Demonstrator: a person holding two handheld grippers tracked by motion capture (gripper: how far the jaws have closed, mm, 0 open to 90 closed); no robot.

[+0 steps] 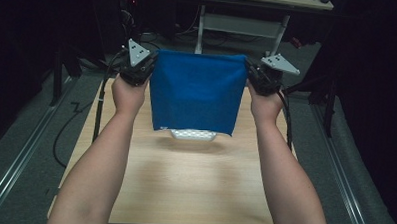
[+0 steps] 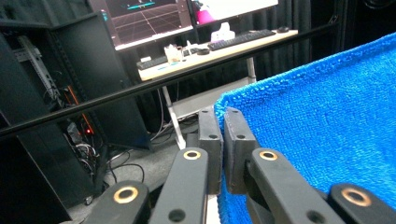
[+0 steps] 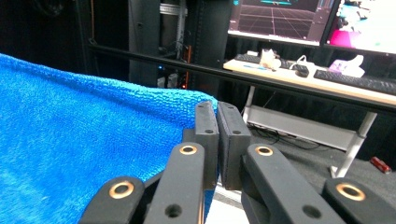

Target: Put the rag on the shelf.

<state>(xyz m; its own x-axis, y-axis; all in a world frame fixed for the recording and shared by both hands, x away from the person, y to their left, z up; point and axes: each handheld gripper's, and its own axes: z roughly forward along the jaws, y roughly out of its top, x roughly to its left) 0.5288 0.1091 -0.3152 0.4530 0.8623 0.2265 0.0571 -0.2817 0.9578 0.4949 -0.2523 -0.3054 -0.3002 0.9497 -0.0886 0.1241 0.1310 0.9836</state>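
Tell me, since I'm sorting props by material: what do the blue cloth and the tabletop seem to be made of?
The blue cloth looks like microfibre or terry towelling: the left gripper view shows a fuzzy, looped pile, and it hangs limp between the left gripper and right gripper. The tabletop looks like light wood or wood-look laminate, with a pale, faint grain and a smooth matt surface; which one is unclear.
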